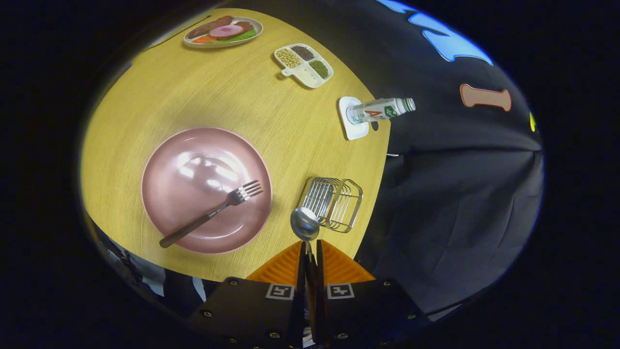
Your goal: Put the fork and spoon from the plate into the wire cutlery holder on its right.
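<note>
Listing contents of a round wooden bench (pixel 160 106), left to right.

1. Pink plate (pixel 193 165), near the bench's front edge. On it lies a fork (pixel 213 212) with a dark handle; handle end overhangs the plate's near rim, tines point toward the cutlery holder.
2. Oval dish of food (pixel 223 32), at the far side of the bench, well apart from the plate.
3. White divided tray (pixel 303 65) holding three kinds of beans or seeds, to the right of the oval dish.
4. Gripper (pixel 310 257), orange fingers pressed together on the handle of a spoon (pixel 304 224). Spoon bowl stands just ahead of the fingertips, overlapping the left edge of the holder in this view.
5. Wire cutlery holder (pixel 333 203), to the right of the plate, close to the bench's edge.
6. White coaster (pixel 349 127) carrying a small bottle (pixel 380 110), beyond the holder.
</note>
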{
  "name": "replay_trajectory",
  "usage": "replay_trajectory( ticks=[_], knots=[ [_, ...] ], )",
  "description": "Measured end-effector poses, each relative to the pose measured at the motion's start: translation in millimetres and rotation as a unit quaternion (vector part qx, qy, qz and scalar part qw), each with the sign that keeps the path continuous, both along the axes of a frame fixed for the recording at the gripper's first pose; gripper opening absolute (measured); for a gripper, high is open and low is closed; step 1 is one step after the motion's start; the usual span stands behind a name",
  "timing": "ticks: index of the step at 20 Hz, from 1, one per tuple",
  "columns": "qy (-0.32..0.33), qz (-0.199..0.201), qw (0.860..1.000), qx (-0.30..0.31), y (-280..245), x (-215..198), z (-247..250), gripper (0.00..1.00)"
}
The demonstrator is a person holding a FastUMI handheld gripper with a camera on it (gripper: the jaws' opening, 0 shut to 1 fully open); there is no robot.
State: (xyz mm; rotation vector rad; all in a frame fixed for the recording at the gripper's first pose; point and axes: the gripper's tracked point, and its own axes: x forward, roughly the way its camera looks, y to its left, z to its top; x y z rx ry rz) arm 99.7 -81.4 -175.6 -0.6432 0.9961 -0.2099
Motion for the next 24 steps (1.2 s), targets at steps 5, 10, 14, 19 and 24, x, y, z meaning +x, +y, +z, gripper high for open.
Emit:
replay_trajectory(
  ticks=[5, 10, 14, 19, 24],
  knots=[
    [-0.018, -0.029, 0.999, 0.023, -37, 6, 12, 0.1],
    [-0.033, -0.039, 0.997, 0.054, -66, 29, 21, 0.1],
    [-0.029, -0.029, 0.996, 0.079, -81, 55, 12, 0.1],
    [-0.033, -0.033, 0.994, 0.098, -89, 61, 11, 0.1],
    [-0.056, -0.03, 0.989, 0.134, -73, 64, 18, 0.1]
  ],
)
